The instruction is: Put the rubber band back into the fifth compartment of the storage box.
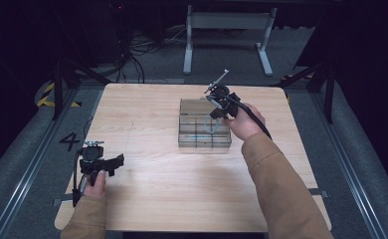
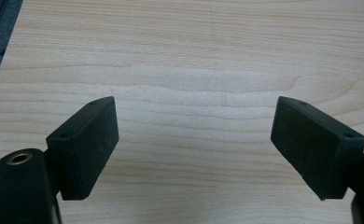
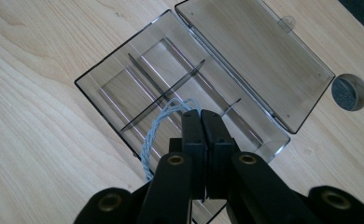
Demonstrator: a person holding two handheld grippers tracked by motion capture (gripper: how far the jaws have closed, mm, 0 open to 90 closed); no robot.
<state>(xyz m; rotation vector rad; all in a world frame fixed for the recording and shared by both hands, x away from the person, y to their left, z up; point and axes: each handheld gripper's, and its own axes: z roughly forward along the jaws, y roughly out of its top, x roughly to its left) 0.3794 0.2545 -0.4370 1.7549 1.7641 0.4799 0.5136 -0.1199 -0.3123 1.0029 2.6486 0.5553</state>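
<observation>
A clear plastic organiser box (image 1: 192,141) with dividers lies open in the middle of the table, its lid (image 3: 255,56) folded back flat. My right gripper (image 3: 201,114) hangs over the box, jaws pressed together on a thin pale-blue twisted cable (image 3: 159,126). The cable loops out from the jaw tips and runs down over a compartment. In the high view the right gripper (image 1: 216,117) is above the box's right side. My left gripper (image 1: 115,163) rests near the table's front left, and its jaws (image 2: 196,144) stand wide apart over bare wood.
The wooden table (image 1: 147,189) has a round cable hole (image 3: 349,92) just beyond the lid. A desk frame (image 1: 227,35) and loose cables stand on the floor behind the table. Dark rails run along both sides.
</observation>
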